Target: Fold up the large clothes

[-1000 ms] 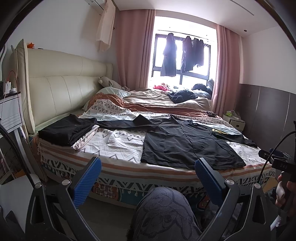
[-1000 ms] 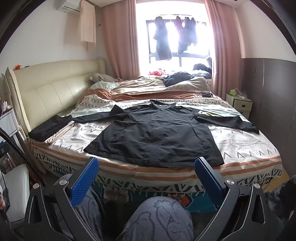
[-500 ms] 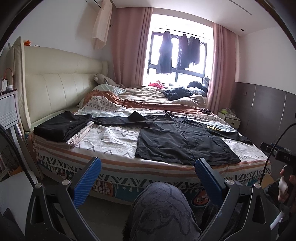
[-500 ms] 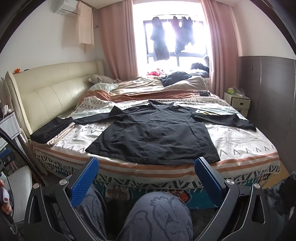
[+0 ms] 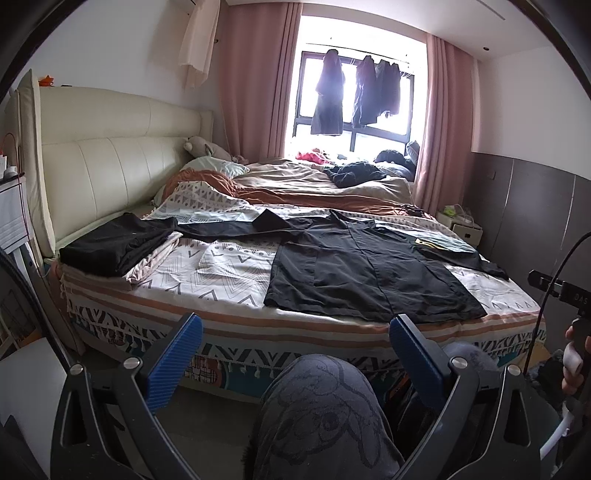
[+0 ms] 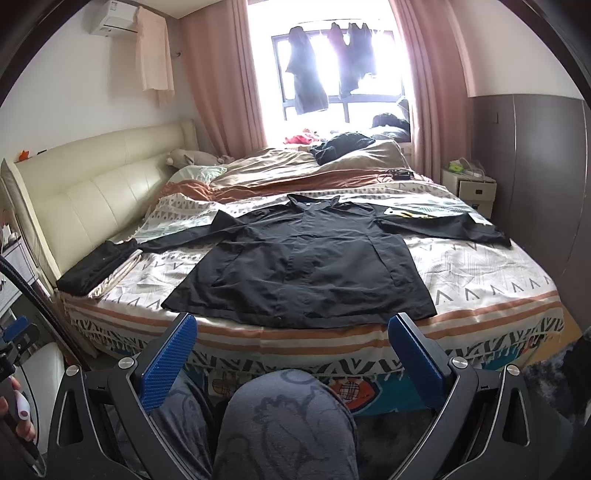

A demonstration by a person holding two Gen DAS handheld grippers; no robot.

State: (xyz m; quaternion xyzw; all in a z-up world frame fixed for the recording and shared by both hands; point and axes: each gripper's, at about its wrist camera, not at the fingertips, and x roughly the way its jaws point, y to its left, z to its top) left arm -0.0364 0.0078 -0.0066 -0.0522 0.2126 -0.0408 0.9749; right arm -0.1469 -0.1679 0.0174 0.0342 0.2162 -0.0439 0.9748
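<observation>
Both claws pulled back slightly, smooth black shirt [image 6: 306, 266] flat, possibly cotton

This is a lived-in bedroom in a home. A wide bed [image 6: 480, 280] with a patterned spread fills the middle of the frame, backed at left by a cream padded headboard [image 6: 92, 199]. Pink curtains [image 5: 255, 81] flank a bright window [image 6: 332, 66] at top centre, where dark clothes [image 5: 328, 99] hang drying. A nightstand [image 6: 469, 186] sits at right, an air conditioner [image 6: 112, 22] at upper left, and a stuffed toy [image 5: 205, 147] lies by the pillows.
</observation>
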